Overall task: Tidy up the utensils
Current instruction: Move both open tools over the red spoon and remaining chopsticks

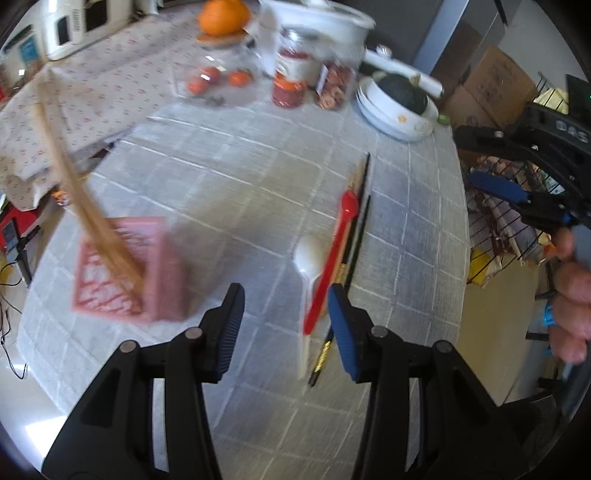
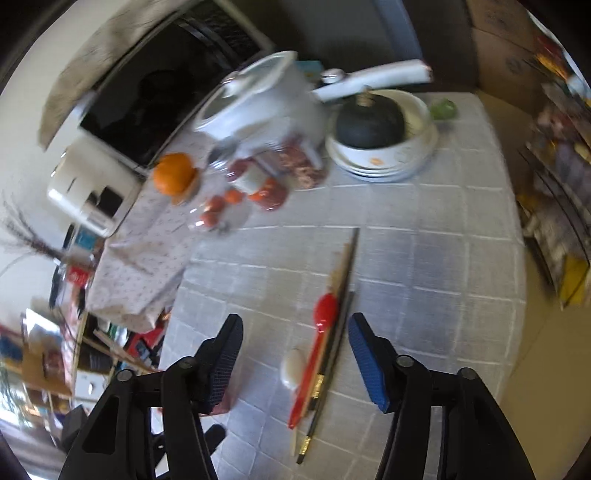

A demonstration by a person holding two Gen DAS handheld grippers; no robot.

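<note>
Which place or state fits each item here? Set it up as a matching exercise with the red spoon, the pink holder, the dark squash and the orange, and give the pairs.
Items:
1. red spoon
2. pink holder
3. dark squash
4. orange

Places or states:
A. sits in stacked white bowls
B. rests on a jar lid
C. lies flat among black chopsticks and a white spoon
D. stands with wooden chopsticks in it

Pairs: 1-C, 2-D, 3-A, 4-B
</note>
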